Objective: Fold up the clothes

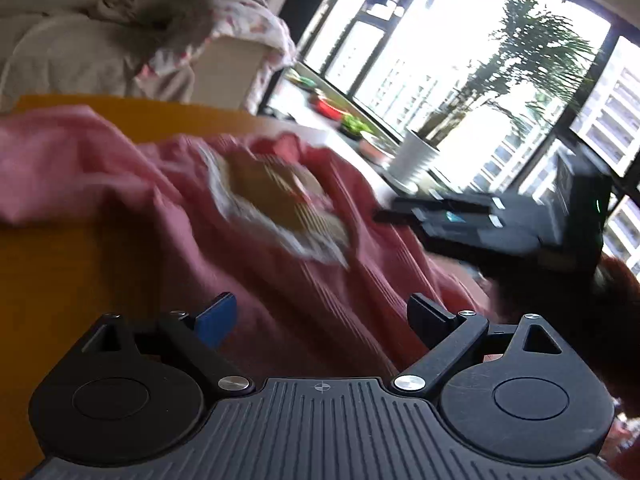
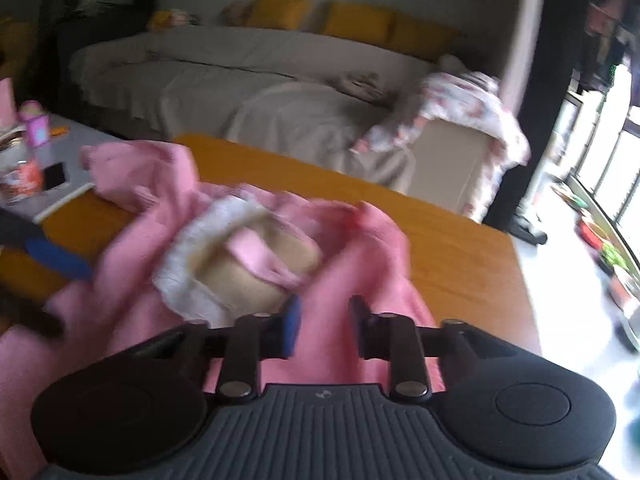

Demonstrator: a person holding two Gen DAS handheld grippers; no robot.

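Blur hides pink garment [image 2: 340, 240] detail; left gripper [image 1: 320, 320] fingers spread, right gripper [image 2: 324, 320] grip unclear

Garment [image 2: 224, 240] spread on bench [image 2: 460, 256] just ahead of fingers [image 2: 290, 320], sofa [image 2: 248, 80] well beyond, phone [image 2: 54, 175] far left.

The left gripper [image 1: 320, 316] pointed downward with its jaws spread wide, nothing pressed between its fingers. The right gripper [image 2: 324, 320] also tilted downward, jaws drawn narrow; whether they pinched anything could not be told.
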